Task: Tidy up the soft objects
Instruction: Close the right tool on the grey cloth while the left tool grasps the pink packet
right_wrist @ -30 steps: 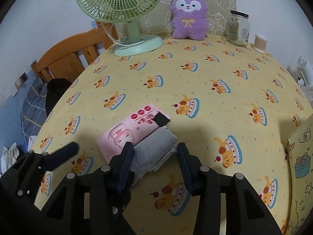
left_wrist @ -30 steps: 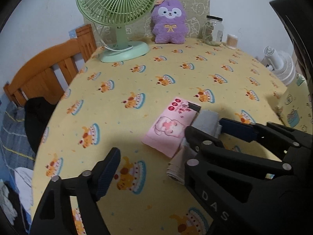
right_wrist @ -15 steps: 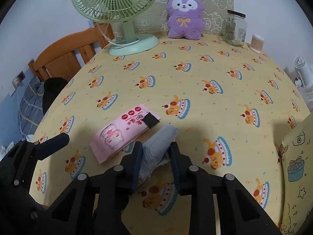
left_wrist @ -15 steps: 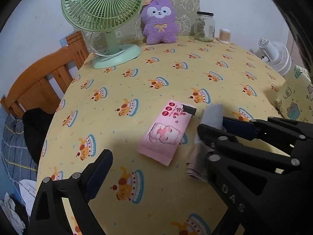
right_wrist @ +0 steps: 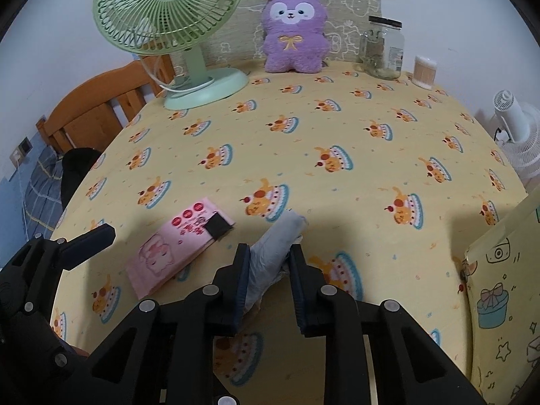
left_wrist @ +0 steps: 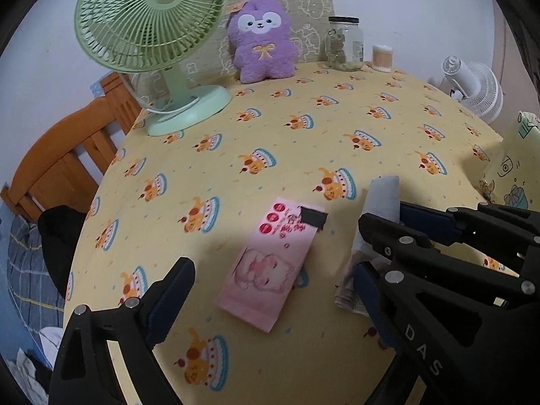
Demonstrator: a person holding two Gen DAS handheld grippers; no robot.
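Observation:
A rolled grey cloth point(right_wrist: 281, 236) is pinched between the pads of my right gripper point(right_wrist: 270, 258), which is shut on it just over the yellow cake-print tablecloth point(right_wrist: 337, 128). The left wrist view shows that same cloth point(left_wrist: 384, 192) sticking out past the right gripper's fingers point(left_wrist: 381, 226). A pink tissue pack point(left_wrist: 273, 263) lies flat to the left of the cloth, a small gap away. My left gripper point(left_wrist: 270, 280) stands open, wide over the near end of the pack and holding nothing. A purple plush toy point(right_wrist: 295, 40) sits at the far edge.
A green desk fan point(left_wrist: 152, 27) stands at the back left, a glass jar point(left_wrist: 344, 44) and a cotton-swab tub point(left_wrist: 382, 57) at the back right. A yellow printed bag point(right_wrist: 499, 287) is at the right edge. A wooden chair point(left_wrist: 60, 158) and a white fan point(left_wrist: 472, 87) stand beside the table.
My right gripper closed on the grey cloth and drew it rightward, away from the pink pack. The left gripper's jaws spread wider and drifted over the pack.

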